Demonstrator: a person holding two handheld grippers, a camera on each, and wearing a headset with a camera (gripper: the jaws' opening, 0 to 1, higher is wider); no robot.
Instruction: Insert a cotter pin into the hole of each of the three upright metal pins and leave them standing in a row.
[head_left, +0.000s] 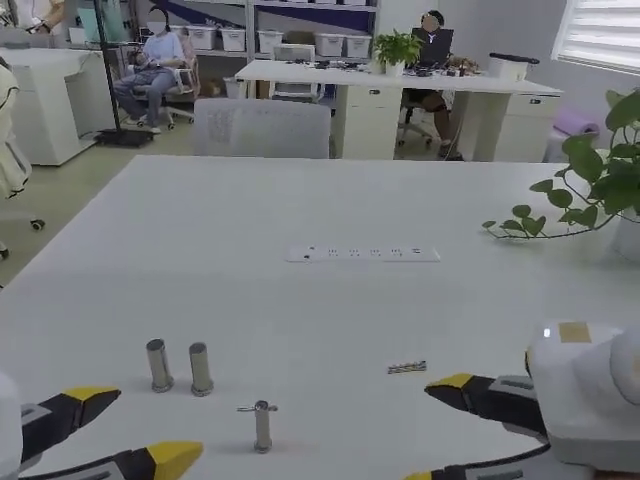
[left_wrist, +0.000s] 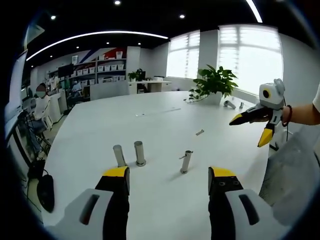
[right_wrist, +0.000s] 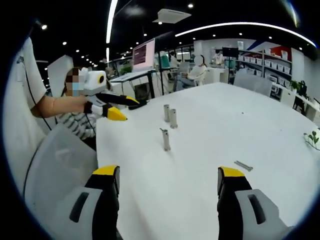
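Note:
Three metal pins stand upright on the white table. Two bare pins stand side by side at the left. A third pin stands nearer me with a cotter pin through its top hole. A loose cotter pin lies flat to the right. My left gripper hovers open at the bottom left, short of the pins. My right gripper is open at the bottom right, near the loose cotter pin.
A white power strip lies flat mid-table. A potted vine trails over the table's right edge. Beyond the far edge are a grey chair, desks and seated people.

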